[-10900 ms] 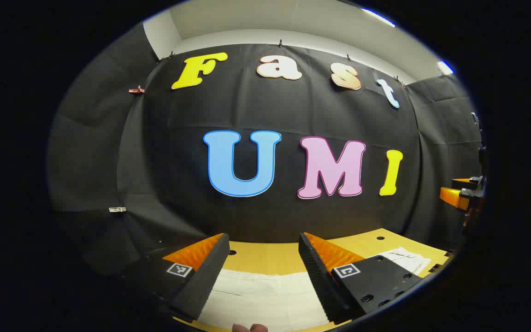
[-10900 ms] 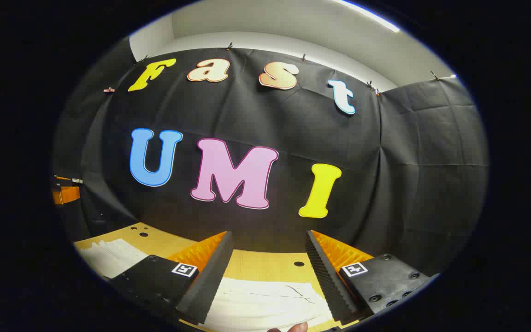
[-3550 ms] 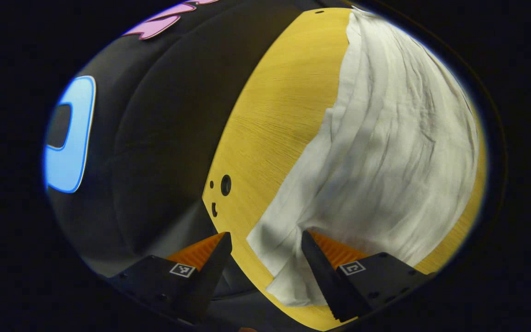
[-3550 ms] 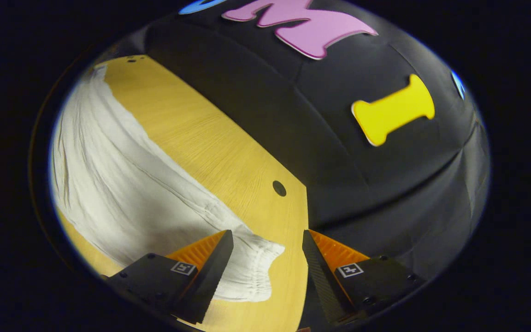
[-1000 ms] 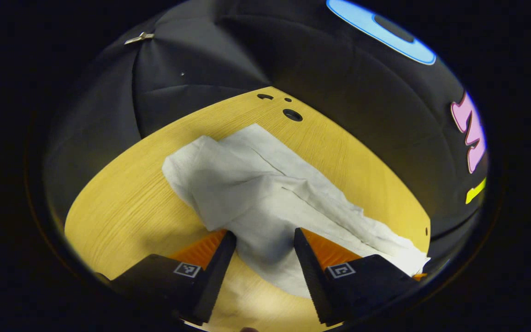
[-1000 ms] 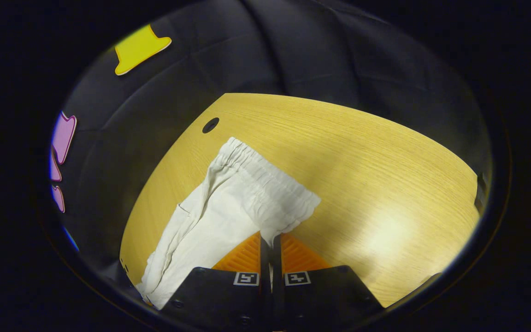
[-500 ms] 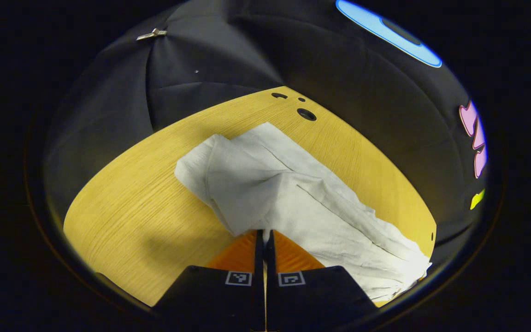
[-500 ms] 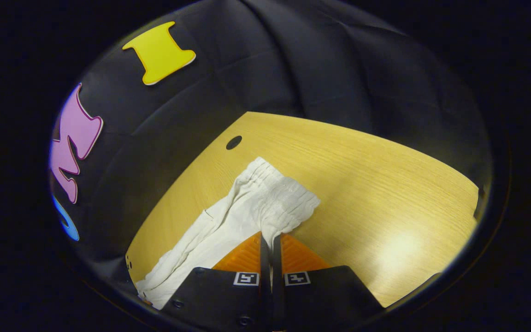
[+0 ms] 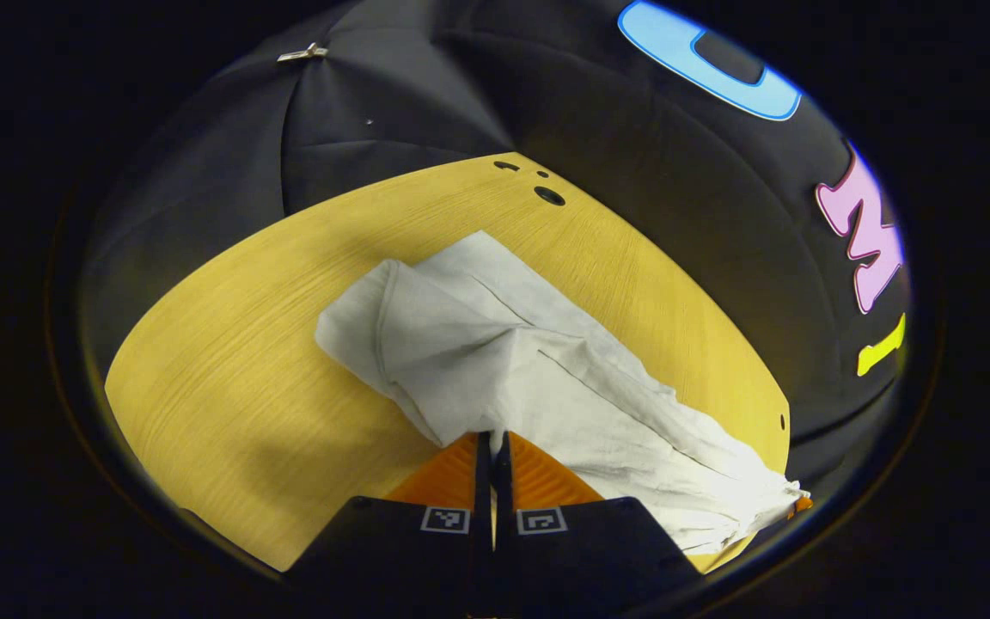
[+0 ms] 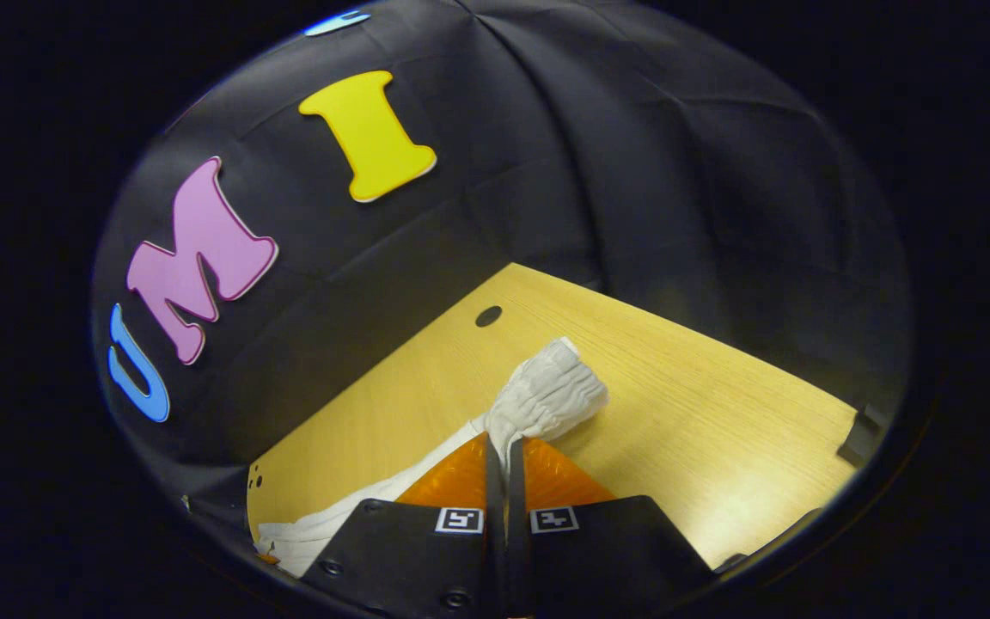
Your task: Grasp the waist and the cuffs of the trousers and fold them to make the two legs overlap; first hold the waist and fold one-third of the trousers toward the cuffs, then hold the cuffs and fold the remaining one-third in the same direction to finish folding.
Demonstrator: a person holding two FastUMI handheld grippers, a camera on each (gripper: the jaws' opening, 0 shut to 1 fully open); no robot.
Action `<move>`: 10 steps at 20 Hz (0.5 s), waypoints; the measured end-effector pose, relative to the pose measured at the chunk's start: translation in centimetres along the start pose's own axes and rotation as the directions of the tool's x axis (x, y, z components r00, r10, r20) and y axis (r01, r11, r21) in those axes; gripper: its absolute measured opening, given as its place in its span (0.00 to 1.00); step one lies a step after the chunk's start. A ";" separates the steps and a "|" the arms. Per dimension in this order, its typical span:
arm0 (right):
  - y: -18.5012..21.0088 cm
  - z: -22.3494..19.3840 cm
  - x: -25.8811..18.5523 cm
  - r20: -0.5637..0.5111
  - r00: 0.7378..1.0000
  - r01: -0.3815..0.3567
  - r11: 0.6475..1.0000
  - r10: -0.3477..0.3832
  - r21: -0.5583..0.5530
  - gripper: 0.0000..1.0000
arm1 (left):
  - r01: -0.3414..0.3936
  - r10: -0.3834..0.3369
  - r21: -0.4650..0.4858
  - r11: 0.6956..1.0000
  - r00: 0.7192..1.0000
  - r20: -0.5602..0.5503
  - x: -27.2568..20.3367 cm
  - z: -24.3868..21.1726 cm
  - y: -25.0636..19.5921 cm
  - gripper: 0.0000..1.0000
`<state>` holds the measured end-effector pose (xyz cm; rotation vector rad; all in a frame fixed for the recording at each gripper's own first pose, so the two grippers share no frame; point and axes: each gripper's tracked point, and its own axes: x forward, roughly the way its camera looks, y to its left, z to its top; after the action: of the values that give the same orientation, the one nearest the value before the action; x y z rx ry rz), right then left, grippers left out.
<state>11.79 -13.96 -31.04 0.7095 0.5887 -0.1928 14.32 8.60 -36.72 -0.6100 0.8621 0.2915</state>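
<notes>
A pair of white, crinkled cotton trousers (image 9: pixel 538 378) lies on the yellow wood-grain worktop (image 9: pixel 237 378), part of it lifted by both tools. In the left gripper view, the left tool (image 9: pixel 492 443) has its two fingers pressed together with a pinch of the white fabric caught between them at the near edge of a trouser leg. From that pinch the cloth runs two ways: one end reaches up and to the left, ending in a folded, squared-off edge near three dark holes (image 9: pixel 538 185) in the worktop, while the long body of the garment stretches down to the right towards the worktop's edge, so the long axis lies on a diagonal across this view. In the right gripper view, the right tool (image 10: pixel 505 447) is likewise closed, its fingers nipping the fabric just below the gathered elastic waistband (image 10: pixel 551 391). The waistband bunches upward and away from the tool, pointing towards a single dark hole (image 10: pixel 488 315) in the worktop, and the rest of the trousers trails down to the left behind the tool. The black cloth wall (image 10: pixel 632 172) of the booth rises beyond the worktop.
</notes>
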 end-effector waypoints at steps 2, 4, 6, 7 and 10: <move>3.0 1.5 -2.1 0.039 0.996 -0.076 0.996 0.078 -0.037 0.05 | 0.006 -0.006 0.016 1.000 1.000 -0.011 0.0 -0.1 0.0 0.06; 6.0 1.9 -3.5 0.063 0.988 -0.135 0.988 0.140 -0.080 0.05 | 0.013 -0.012 0.043 0.999 1.000 -0.020 0.0 -0.1 -0.1 0.06; 9.0 1.9 -4.5 0.070 0.978 -0.188 0.973 0.198 -0.133 0.05 | 0.027 -0.026 0.050 0.998 0.999 -0.026 0.1 -0.1 -0.2 0.06; 10.5 1.4 -4.8 0.063 0.972 -0.213 0.964 0.225 -0.157 0.05 | 0.031 -0.030 0.052 0.998 0.999 -0.029 0.1 -0.1 -0.1 0.06; 15.5 -0.4 -6.1 0.026 0.953 -0.289 0.929 0.303 -0.231 0.05 | 0.031 -0.029 0.053 0.998 0.999 -0.023 0.1 0.0 -0.2 0.06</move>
<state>12.15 -2.25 -19.18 0.5617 0.4292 0.1320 14.44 8.44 -36.74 -0.5769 0.8788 0.2340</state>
